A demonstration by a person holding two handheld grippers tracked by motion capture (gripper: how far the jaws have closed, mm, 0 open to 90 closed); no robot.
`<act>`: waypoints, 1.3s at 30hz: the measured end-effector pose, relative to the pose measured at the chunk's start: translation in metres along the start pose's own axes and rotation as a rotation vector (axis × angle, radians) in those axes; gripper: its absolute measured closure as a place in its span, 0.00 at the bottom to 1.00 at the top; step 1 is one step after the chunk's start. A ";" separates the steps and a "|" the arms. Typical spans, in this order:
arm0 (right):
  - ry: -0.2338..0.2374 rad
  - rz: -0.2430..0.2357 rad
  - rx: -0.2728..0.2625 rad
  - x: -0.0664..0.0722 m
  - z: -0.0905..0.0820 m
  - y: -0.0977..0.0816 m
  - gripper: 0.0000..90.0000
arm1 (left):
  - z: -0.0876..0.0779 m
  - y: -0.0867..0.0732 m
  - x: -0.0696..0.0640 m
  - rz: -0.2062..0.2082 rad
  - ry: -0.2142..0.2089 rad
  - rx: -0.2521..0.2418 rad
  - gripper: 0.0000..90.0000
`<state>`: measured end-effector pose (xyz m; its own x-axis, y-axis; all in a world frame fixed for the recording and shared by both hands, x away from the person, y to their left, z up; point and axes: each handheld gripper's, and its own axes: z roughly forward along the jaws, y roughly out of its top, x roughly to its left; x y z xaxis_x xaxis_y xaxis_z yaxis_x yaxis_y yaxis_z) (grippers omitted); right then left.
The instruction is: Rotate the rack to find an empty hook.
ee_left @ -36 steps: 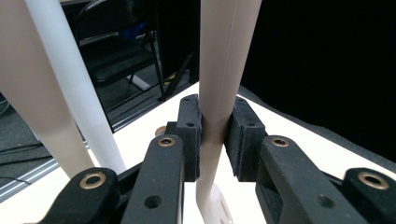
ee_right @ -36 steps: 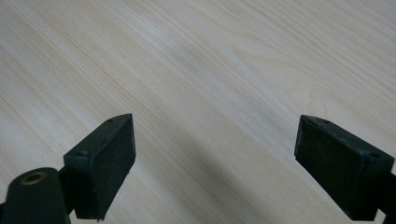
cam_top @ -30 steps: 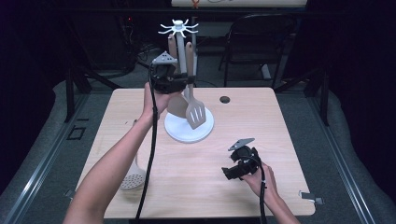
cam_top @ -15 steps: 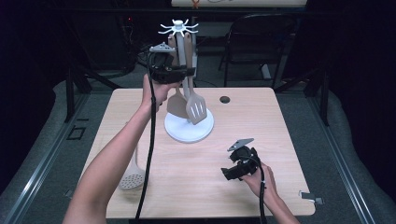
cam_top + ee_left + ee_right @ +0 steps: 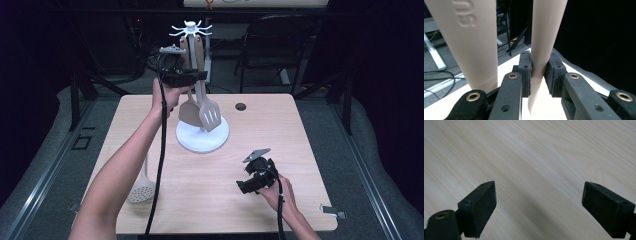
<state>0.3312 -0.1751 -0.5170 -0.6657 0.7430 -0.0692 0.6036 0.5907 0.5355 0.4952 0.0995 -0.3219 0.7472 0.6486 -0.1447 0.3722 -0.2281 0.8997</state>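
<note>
A white utensil stand [image 5: 202, 140] rises at the table's far middle, with a ring of hooks [image 5: 191, 29] on top. Two beige spatulas hang down along its post: a solid one [image 5: 189, 114] and a slotted one [image 5: 210, 116]. My left gripper [image 5: 196, 75] is raised beside the post, just under the hooks. In the left gripper view that gripper [image 5: 540, 72] is shut on one beige handle [image 5: 544, 37], while the other handle [image 5: 471, 42] stands close at the left. My right gripper [image 5: 243, 187] rests low over the table's near right, open [image 5: 539, 202], with bare wood between its pads.
A beige slotted skimmer [image 5: 142, 187] lies on the wooden table [image 5: 300, 150] near its left edge, beside my left forearm. A small black round spot [image 5: 241, 106] sits near the far edge. A dark chair [image 5: 280, 45] stands behind the table.
My left gripper has shifted slightly up and toward the stand's top with the spatula handle in it. The right gripper has kept still.
</note>
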 end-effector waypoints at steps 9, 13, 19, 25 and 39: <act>0.008 0.003 0.003 0.001 0.002 -0.001 0.13 | 0.000 0.000 0.005 -0.033 0.036 0.008 0.82; 0.010 -0.006 0.003 0.001 0.002 -0.001 0.13 | 0.000 -0.002 0.007 -0.052 0.050 -0.002 0.81; 0.006 -0.014 0.015 0.001 0.003 0.000 0.13 | -0.001 -0.005 0.002 -0.029 0.066 0.009 0.77; 0.009 -0.006 0.027 0.003 0.004 0.000 0.14 | -0.003 -0.011 -0.007 0.035 0.069 0.036 0.71; 0.014 -0.007 0.028 0.003 0.005 0.000 0.14 | -0.026 -0.028 -0.013 0.090 0.053 0.073 0.67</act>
<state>0.3314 -0.1714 -0.5216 -0.6756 0.7348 -0.0611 0.6110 0.6043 0.5113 0.4608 0.1163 -0.3344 0.7498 0.6604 -0.0407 0.3452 -0.3379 0.8756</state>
